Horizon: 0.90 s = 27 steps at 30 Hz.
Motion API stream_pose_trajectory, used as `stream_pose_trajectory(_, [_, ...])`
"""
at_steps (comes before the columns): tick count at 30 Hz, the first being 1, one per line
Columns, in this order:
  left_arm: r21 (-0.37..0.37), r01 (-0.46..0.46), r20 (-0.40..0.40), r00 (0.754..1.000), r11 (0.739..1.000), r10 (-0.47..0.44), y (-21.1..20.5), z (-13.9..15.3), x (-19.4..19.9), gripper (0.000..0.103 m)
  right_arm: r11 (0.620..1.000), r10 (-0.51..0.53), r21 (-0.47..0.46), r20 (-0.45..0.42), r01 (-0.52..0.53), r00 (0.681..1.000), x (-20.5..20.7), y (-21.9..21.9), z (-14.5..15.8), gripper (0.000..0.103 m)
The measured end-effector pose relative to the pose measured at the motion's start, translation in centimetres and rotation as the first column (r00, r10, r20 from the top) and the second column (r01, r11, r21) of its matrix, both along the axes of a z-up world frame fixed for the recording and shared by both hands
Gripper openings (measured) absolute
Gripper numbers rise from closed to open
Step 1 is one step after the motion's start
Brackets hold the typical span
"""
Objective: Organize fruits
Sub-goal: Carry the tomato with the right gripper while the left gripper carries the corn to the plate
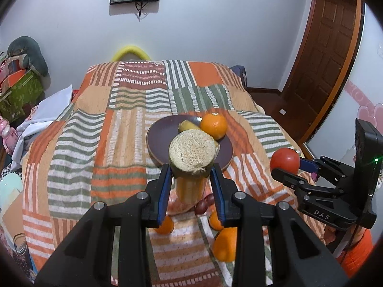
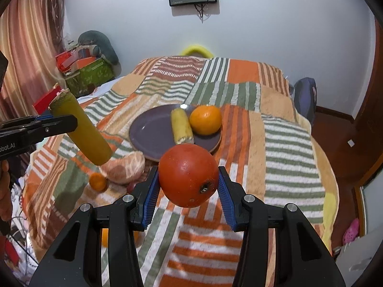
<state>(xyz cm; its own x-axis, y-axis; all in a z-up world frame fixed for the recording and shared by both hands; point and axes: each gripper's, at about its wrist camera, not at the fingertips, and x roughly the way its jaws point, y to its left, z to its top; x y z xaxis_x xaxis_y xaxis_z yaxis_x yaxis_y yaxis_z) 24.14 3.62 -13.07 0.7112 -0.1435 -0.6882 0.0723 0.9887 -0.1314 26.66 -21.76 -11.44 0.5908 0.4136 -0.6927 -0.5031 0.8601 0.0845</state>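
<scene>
Looking along the left gripper (image 1: 191, 174): its blue pads are clamped on a yellow corn cob (image 1: 191, 157), cut end facing the camera, body hanging below the fingers. Just beyond the fingertips lies the dark plate (image 1: 158, 141), carrying a second cob (image 1: 188, 125) and an orange (image 1: 213, 124). Beneath the gripper, small oranges (image 1: 165, 224) and dark red fruits (image 1: 203, 204) remain on the striped blanket (image 1: 79, 143). To its right, the right gripper (image 1: 287, 165) holds a red tomato (image 1: 284, 160) clear of the blanket.

Right wrist view: the right gripper (image 2: 188, 179) is closed on the tomato (image 2: 188, 175), pads on its two flanks. The plate (image 2: 148, 136) sits just ahead, with the cob (image 2: 182, 126) and orange (image 2: 205, 119) filling its right half. To the left, the left gripper (image 2: 59, 122) grips the corn cob (image 2: 81, 131) near its upper end, tilted.

Risks, judged: the cob is pinched off-centre, so it may swing or slip. The tomato is smooth and round; it could squirt out or bruise. Both loads head for one plate, so the grippers may collide. Released fruit may roll off the shallow rim, since the soft blanket leaves the plate unsteady.
</scene>
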Motion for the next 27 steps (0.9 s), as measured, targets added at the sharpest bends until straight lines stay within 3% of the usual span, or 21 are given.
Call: stream_pose_trajectory(27, [-0.066, 0.058, -0.11, 0.992, 0.996, -0.065, -1.2, -5.3, 10.8, 0.033, 1.0, 0.007, -0.025, 0.002, -0.007, 1.0, 7.6, 2.4, -2.6, 0.043])
